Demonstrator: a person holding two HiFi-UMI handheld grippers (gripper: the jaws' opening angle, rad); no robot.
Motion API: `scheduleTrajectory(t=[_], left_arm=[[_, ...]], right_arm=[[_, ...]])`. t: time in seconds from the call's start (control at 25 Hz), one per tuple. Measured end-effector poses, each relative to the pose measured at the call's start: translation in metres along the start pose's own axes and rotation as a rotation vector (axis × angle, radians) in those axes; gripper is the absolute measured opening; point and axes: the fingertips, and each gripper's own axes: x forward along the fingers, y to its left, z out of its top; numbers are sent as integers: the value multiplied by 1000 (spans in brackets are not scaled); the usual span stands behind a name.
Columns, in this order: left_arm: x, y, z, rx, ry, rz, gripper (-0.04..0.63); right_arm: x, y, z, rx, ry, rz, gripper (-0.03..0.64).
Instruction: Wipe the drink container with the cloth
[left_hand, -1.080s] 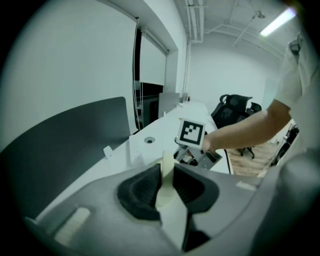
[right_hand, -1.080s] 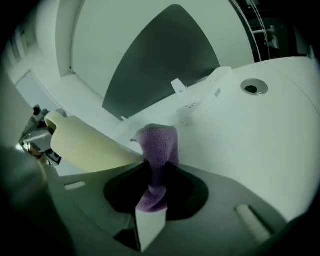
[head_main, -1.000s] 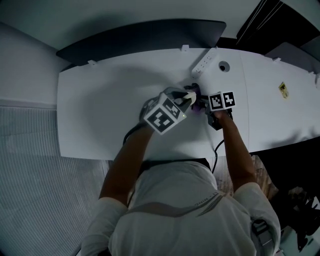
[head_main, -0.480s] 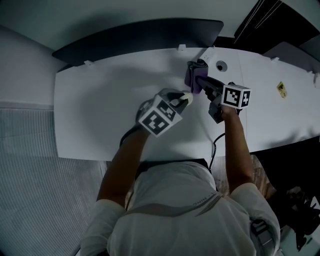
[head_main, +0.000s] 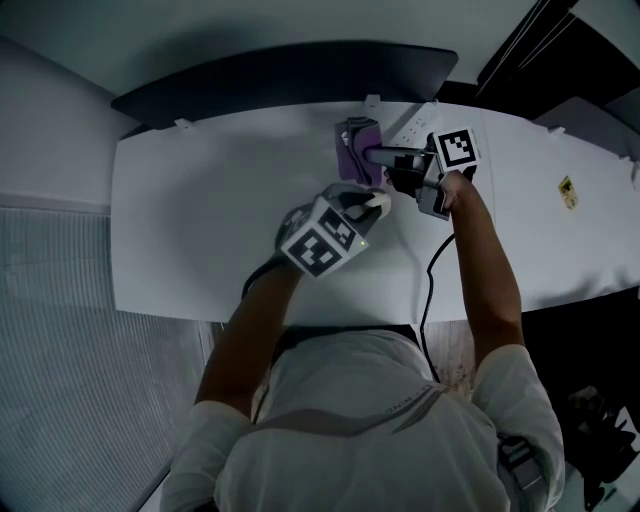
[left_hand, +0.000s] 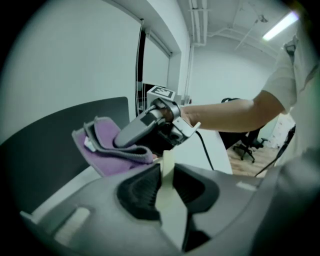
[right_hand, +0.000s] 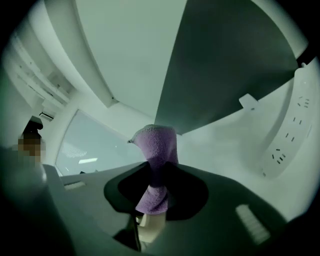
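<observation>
My right gripper (head_main: 368, 156) is shut on a purple cloth (head_main: 351, 150) and holds it over the far side of the white table (head_main: 200, 200). From the right gripper view the cloth (right_hand: 157, 150) sticks up bunched between the jaws of that gripper (right_hand: 155, 180). My left gripper (head_main: 374, 202) sits just nearer to me, shut on a thin pale cream thing (left_hand: 167, 167) that I take to be the drink container (head_main: 373, 201); I see it edge-on only. In the left gripper view the cloth (left_hand: 107, 150) hangs from the right gripper (left_hand: 135, 131) just beyond the container's tip.
A white power strip (head_main: 412, 122) lies at the table's far edge, right behind the right gripper; the right gripper view shows it too (right_hand: 290, 135). A dark panel (head_main: 290, 75) runs along the back. A black cable (head_main: 432, 280) trails toward me.
The right gripper has carried the cloth away from me and to the left, from beside the left gripper to the table's far side. The left gripper has barely moved.
</observation>
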Motion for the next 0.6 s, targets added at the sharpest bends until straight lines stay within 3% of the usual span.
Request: scheduleTrajectory(t=[0.2,0.4,0.6], left_arm=[[1,1,0,1,-6,-3,77],[2,3,2,-4,1,-1,78],[3,2,3,-24,-16,-2,80]], right_arm=[[8,-20,-24,12,110,-30,89],[0,-75,-50,43,194,-257,89],[-4,-104,-66,106,195,-341,89]])
